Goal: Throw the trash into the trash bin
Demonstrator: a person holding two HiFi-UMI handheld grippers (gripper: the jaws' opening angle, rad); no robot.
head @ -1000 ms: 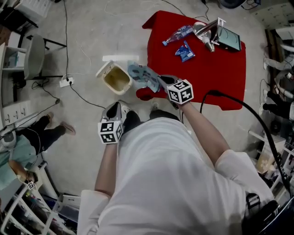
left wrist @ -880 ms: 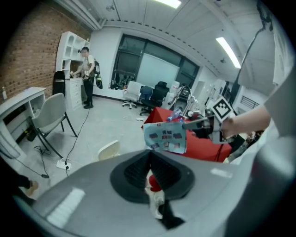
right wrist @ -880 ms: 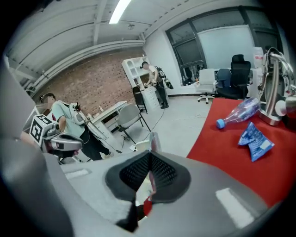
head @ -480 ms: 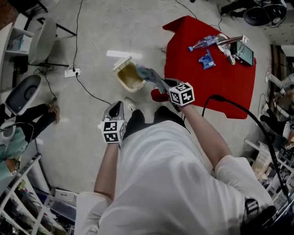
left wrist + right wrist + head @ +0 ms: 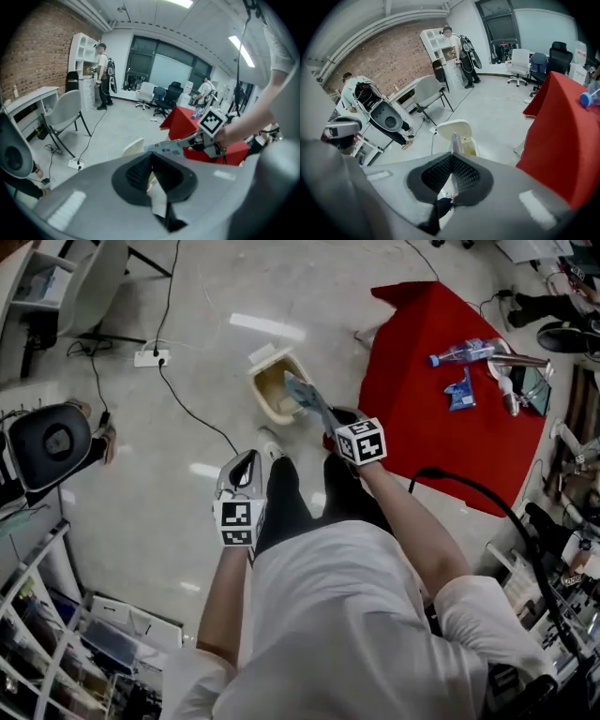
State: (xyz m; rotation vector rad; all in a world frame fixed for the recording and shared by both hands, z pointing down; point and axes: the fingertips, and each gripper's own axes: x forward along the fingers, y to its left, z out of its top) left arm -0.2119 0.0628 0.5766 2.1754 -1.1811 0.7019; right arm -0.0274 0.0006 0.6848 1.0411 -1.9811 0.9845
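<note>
A beige trash bin with its lid flipped open stands on the floor beside the red table. My right gripper is shut on a blue-grey wrapper, which hangs over the bin's opening. In the right gripper view the wrapper shows edge-on between the closed jaws, with the bin just beyond it. My left gripper hovers over the floor near the person's legs, jaws together and holding nothing. The left gripper view shows the right gripper holding the wrapper.
On the red table lie a plastic bottle, a blue packet and a metal stand with a tablet. A power strip with cables lies on the floor at the back left, an office chair to the left, and shelving at the lower left.
My right gripper has carried the wrapper from beside the table's edge to over the bin's opening. The left gripper has come forward and lower over the floor.
</note>
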